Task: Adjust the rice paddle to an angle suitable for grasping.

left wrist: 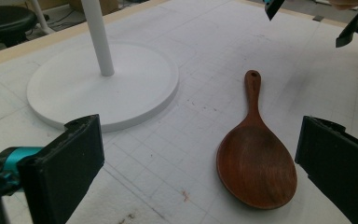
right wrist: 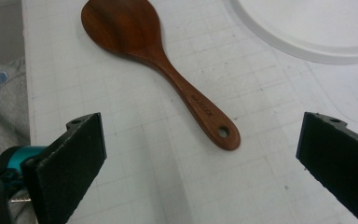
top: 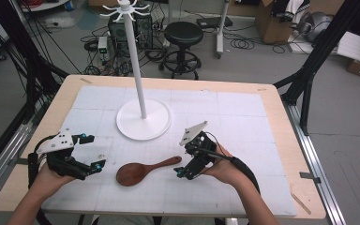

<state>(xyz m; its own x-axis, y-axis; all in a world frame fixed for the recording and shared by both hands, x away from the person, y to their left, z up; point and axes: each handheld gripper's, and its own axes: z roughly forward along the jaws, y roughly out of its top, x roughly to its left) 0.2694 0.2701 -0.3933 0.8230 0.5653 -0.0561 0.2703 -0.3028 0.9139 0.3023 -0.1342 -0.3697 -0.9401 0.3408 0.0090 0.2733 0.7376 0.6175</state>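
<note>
A wooden spoon (top: 143,171) lies flat on the white mat (top: 243,117) (bowl toward the left gripper (top: 90,153), handle toward the right gripper (top: 183,158)) between both wide-open, empty grippers, just before the white stand (top: 143,121).

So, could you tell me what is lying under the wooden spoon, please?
The wooden spoon lies flat on the white gridded mat that covers the table. The patch of mat directly beneath the spoon is covered, so nothing there can be checked.
</note>
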